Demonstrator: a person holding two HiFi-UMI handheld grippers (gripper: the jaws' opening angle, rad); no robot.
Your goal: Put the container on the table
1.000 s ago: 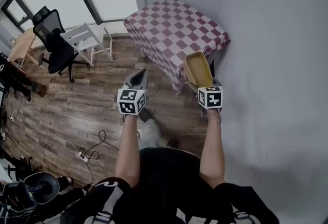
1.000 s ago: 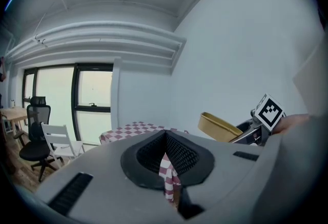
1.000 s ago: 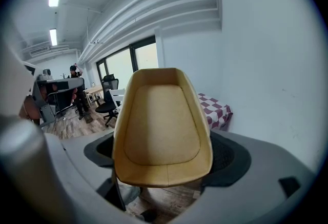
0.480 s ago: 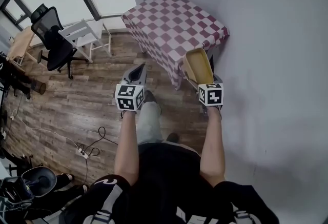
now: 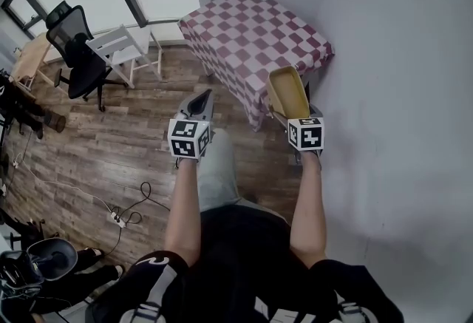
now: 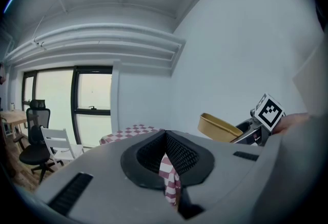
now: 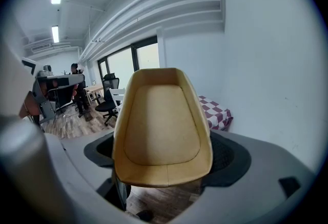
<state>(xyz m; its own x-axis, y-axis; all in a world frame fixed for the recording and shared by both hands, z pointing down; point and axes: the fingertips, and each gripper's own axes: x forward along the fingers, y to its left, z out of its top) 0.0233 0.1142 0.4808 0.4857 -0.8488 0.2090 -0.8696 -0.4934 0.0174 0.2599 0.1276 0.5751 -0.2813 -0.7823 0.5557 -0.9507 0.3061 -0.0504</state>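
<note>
A shallow yellow container (image 5: 287, 91) is clamped in my right gripper (image 5: 291, 111), whose jaws stand wide around its near end. It hangs in the air just off the near corner of the table (image 5: 251, 33), which wears a red-and-white checked cloth. In the right gripper view the container (image 7: 161, 125) fills the middle between the jaws of the right gripper (image 7: 164, 169), with the table (image 7: 216, 113) beyond. My left gripper (image 5: 199, 98) is shut and empty, over the floor left of the table. In its own view the left gripper (image 6: 165, 138) shows only a slit of checked cloth.
A white wall (image 5: 399, 92) runs close along the right side. A white chair (image 5: 122, 55) and a black office chair (image 5: 74, 48) stand at the far left by the window. Cables and a power strip (image 5: 118, 222) lie on the wood floor.
The person's leg has swung forward under the grippers. Both grippers keep their places in the view, and the container stays held.
</note>
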